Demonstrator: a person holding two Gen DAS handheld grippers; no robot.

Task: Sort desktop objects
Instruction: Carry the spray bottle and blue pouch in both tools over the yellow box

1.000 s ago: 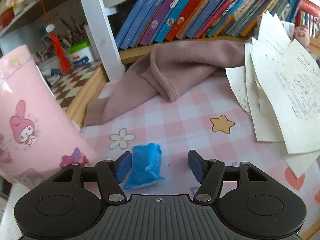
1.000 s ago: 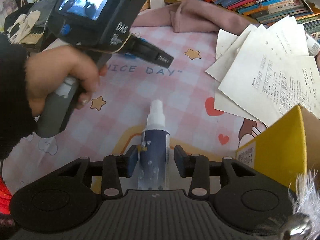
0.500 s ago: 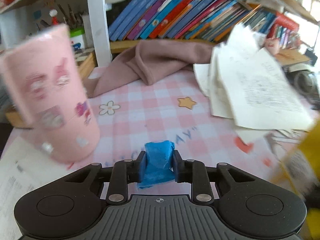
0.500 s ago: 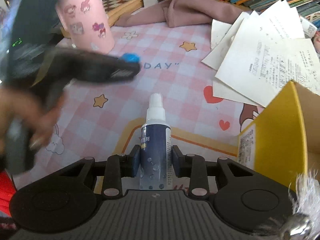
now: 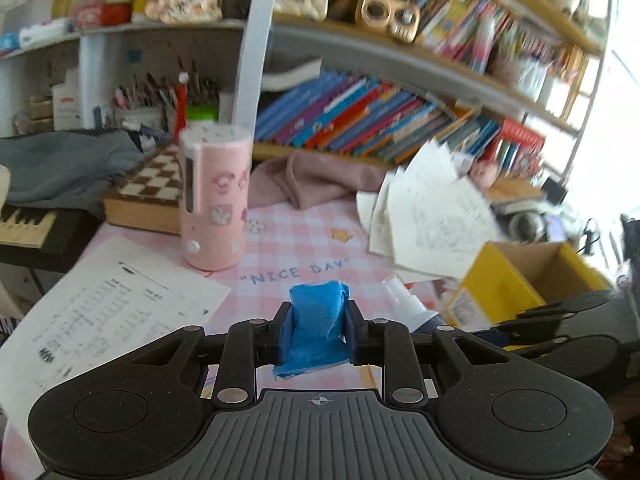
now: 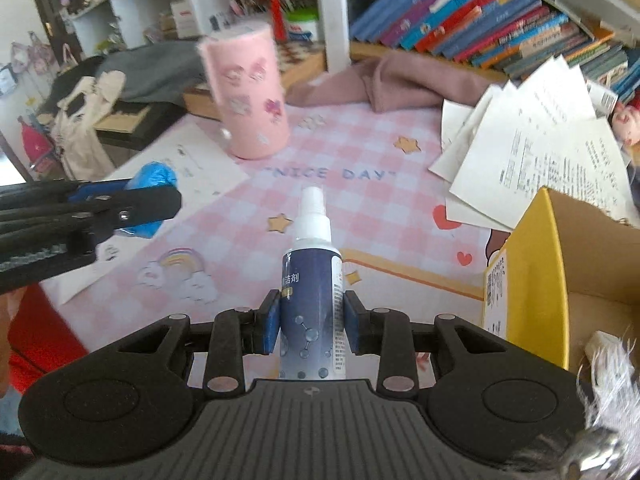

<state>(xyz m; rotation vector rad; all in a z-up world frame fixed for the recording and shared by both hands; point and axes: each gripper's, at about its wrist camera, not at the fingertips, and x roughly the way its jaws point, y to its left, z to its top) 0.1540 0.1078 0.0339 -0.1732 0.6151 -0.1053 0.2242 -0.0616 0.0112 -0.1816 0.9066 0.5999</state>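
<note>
**Inspector A:** Crumpled blue cloth wad (image 5: 316, 322): clamped between the closed jaws of the left gripper (image 5: 317, 332), clear of the pink checked counter (image 5: 280, 248).

**Inspector B:** Noted. The white-capped, dark blue plastic spray bottle (image 6: 312, 280)?

**Inspector A:** Pinched at its body by the closed jaws of the right gripper (image 6: 311, 322), nozzle pointing away, above the counter's near edge.

**Inspector B:** Surroundings?

**Inspector A:** Tall pink sticker-covered cylinder (image 5: 216, 200) stands far left; open yellow cardboard box (image 6: 548, 280) near right; loose printed paper sheets (image 6: 540, 152) far right.
</note>
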